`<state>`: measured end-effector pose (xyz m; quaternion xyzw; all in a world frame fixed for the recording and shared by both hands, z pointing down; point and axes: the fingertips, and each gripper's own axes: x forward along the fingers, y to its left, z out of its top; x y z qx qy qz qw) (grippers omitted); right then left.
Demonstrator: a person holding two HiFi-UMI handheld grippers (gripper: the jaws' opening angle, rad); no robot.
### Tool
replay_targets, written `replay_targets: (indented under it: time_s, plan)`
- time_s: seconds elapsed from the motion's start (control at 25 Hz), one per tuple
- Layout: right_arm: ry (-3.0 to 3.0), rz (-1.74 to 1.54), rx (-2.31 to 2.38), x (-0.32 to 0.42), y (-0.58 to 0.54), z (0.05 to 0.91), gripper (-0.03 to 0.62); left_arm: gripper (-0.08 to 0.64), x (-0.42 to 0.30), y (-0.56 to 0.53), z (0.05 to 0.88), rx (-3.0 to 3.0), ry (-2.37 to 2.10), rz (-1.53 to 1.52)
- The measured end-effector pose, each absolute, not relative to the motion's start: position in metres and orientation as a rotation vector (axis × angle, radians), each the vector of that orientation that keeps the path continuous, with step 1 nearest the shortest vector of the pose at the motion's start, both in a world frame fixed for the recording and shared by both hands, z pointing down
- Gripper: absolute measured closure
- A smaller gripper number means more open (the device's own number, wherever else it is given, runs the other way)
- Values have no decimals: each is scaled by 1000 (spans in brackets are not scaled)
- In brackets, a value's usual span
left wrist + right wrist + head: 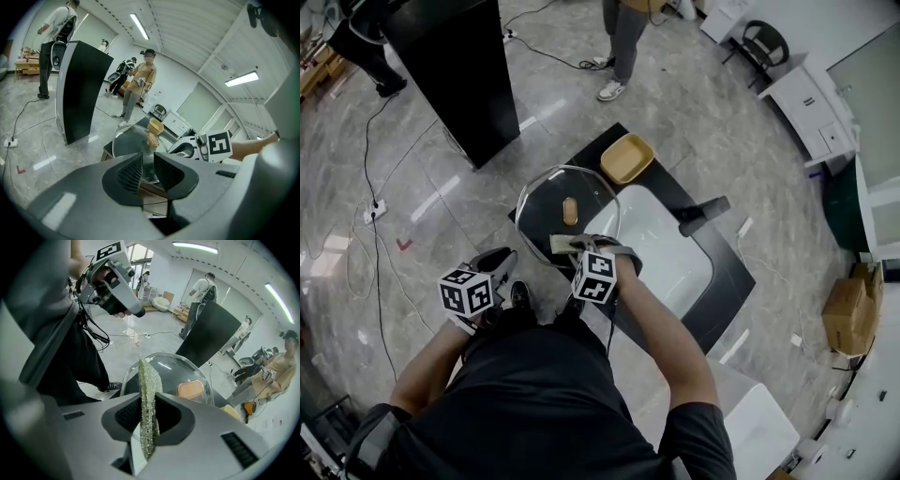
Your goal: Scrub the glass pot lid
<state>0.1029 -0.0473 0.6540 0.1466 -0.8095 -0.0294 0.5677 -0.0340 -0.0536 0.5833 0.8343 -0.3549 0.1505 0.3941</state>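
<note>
The round glass pot lid, with a tan knob, is held tilted above the near-left corner of the black counter. My left gripper is shut on the lid's near rim. In the left gripper view the glass edge runs down between the nearly closed jaws. My right gripper is shut on a green scrub pad, which stands on edge between the jaws. The pad is right in front of the lid, close to its near face. I cannot tell whether they touch.
A white sink is set in the black counter, with a black faucet at its far side. A tan dish sits at the counter's far corner. A tall black panel and cables are at the left. A person stands beyond.
</note>
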Motion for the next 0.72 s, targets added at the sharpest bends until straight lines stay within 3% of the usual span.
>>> replay_targets:
  time_s: [0.4, 0.72]
  plan:
    - [-2152, 267, 867, 129, -68, 563, 528, 486, -40, -68, 559, 2193, -952, 372]
    - [-2355, 556, 1557, 194, -85, 444, 526, 486, -38, -110, 470, 2439, -1056, 281]
